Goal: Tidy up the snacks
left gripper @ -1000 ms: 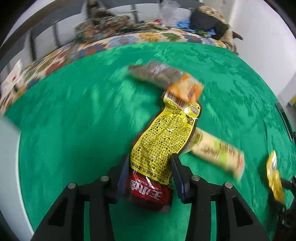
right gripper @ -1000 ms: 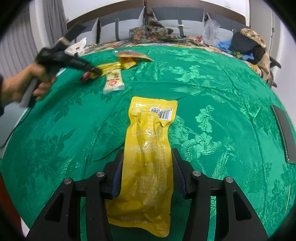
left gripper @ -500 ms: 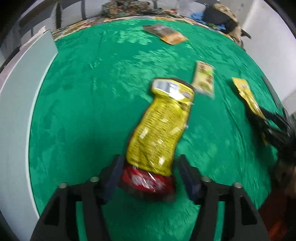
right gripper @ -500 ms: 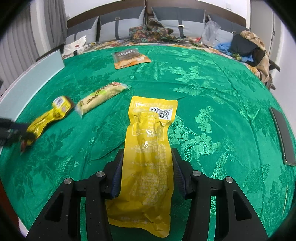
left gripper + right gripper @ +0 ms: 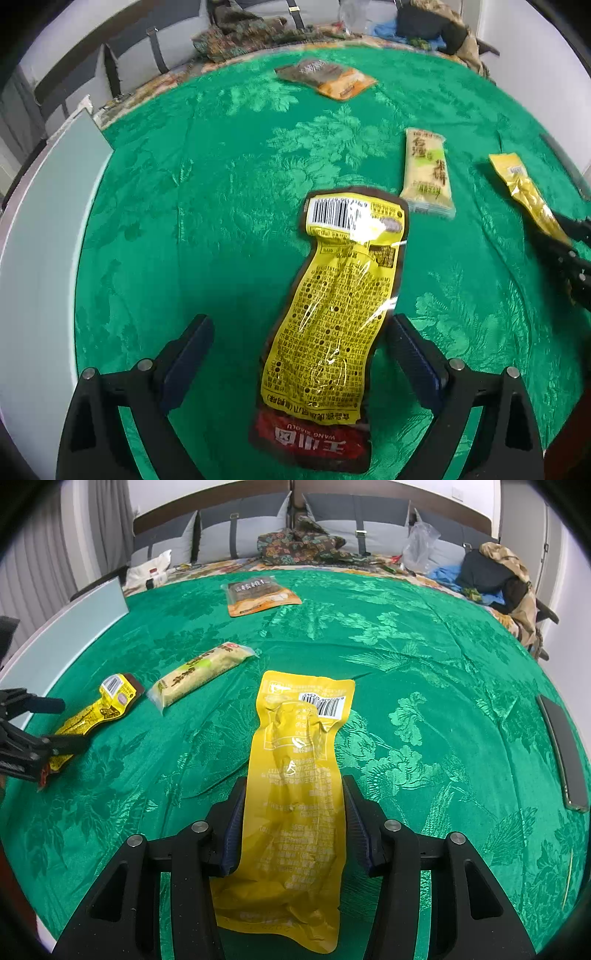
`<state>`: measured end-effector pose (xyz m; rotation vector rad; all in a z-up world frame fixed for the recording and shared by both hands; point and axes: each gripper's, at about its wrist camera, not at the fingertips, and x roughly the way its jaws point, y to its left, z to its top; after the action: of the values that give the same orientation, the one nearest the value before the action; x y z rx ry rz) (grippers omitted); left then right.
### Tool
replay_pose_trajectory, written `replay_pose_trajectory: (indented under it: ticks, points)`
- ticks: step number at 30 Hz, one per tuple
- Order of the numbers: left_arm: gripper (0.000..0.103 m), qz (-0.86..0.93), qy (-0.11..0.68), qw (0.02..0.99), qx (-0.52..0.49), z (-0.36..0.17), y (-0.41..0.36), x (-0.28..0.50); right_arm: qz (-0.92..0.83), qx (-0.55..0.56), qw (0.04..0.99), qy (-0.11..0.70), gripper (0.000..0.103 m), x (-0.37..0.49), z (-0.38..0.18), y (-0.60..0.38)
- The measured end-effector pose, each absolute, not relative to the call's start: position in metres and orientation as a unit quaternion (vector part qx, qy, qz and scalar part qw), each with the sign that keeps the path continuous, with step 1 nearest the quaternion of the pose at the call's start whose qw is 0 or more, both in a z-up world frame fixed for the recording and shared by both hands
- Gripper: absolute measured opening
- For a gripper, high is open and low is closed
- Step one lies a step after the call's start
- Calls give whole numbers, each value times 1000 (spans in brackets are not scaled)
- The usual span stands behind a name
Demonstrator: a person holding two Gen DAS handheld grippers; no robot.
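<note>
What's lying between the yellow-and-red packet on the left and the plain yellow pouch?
In the right wrist view, a pale rice-cracker bar lies between the yellow-and-red packet and the plain yellow pouch.

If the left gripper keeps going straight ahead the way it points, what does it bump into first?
Probably the yellow and red snack pouch itself: it already lies between the open left gripper on the green cloth. Beyond it the cloth looks bare; depth is hard to judge.

The cloth (image 5: 424, 635) is bright green with a woven floral pattern; one packet (image 5: 332, 321) is yellow with black print, a dark border and a red base; another pouch (image 5: 295, 797) is plain golden yellow with a barcode; the long bar (image 5: 199, 672) is cream and pale green; the far packet (image 5: 258, 596) is brown and orange.
</note>
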<state>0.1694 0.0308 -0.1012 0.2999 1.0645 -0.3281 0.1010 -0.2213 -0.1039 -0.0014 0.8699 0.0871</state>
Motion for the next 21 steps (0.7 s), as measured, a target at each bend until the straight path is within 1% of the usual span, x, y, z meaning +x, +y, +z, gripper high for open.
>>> replay_pose_trajectory:
  ticks: [5,21]
  points:
    - [94,-146,495,845,138,-102,35,164,42,-2,906,421,52,101,-104,-221]
    - [94,-128,471,855,175,-99,26,154,42,-2,906,421,52,101,-104,-221]
